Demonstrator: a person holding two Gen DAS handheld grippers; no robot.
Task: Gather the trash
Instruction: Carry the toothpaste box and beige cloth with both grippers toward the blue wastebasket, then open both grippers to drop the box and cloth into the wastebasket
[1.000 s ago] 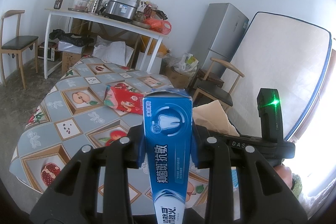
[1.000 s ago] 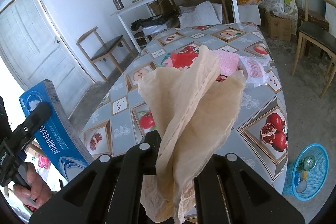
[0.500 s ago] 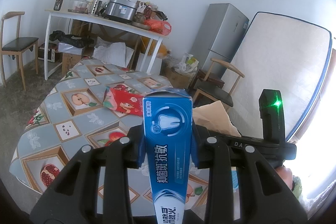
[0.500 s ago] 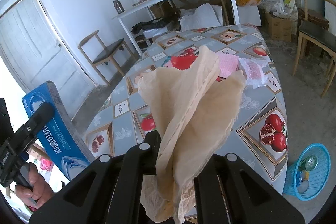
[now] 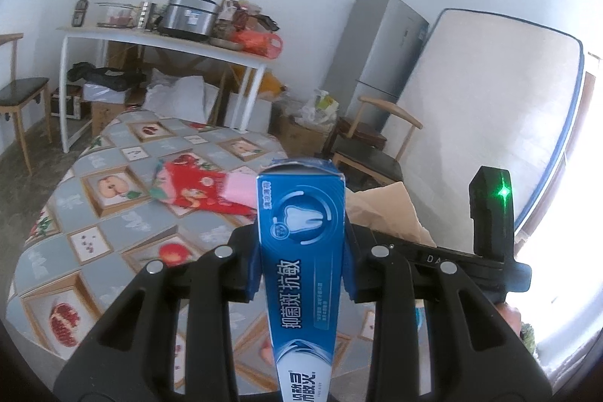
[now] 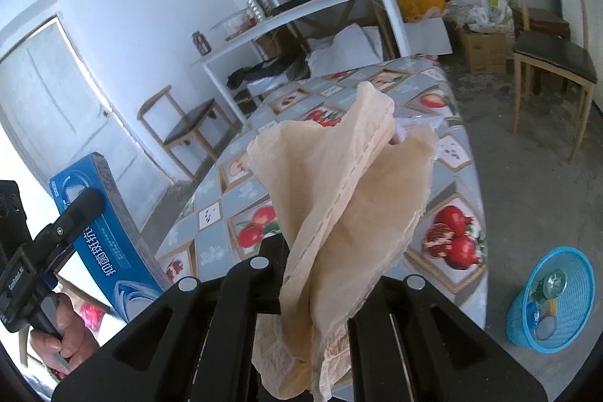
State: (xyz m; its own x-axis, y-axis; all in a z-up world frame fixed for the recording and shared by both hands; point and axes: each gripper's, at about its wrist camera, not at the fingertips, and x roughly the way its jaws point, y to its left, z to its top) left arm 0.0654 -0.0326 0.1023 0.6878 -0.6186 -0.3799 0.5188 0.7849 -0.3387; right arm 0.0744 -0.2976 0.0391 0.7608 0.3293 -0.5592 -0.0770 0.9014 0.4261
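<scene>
Looking along the left gripper [image 5: 301,255], a blue toothpaste box [image 5: 303,259] was seen clamped between the fingers, standing upright above the near edge of a table covered with a fruit-patterned cloth [image 5: 124,225]. A red wrapper [image 5: 192,189] and a pink packet [image 5: 239,191] were laid on that cloth beyond the box, touching each other. At the right edge (partly washed out by window light) the right gripper [image 5: 452,260] was visible with beige paper. From the right wrist, the fingers were pressed together on a crumpled beige paper napkin [image 6: 346,213], held up over the table. The toothpaste box [image 6: 109,232] was seen at the left, gripped by the other tool, a hand [image 6: 64,338] below it. A blue basket [image 6: 554,296] holding a few items stood on the floor beside the table.
</scene>
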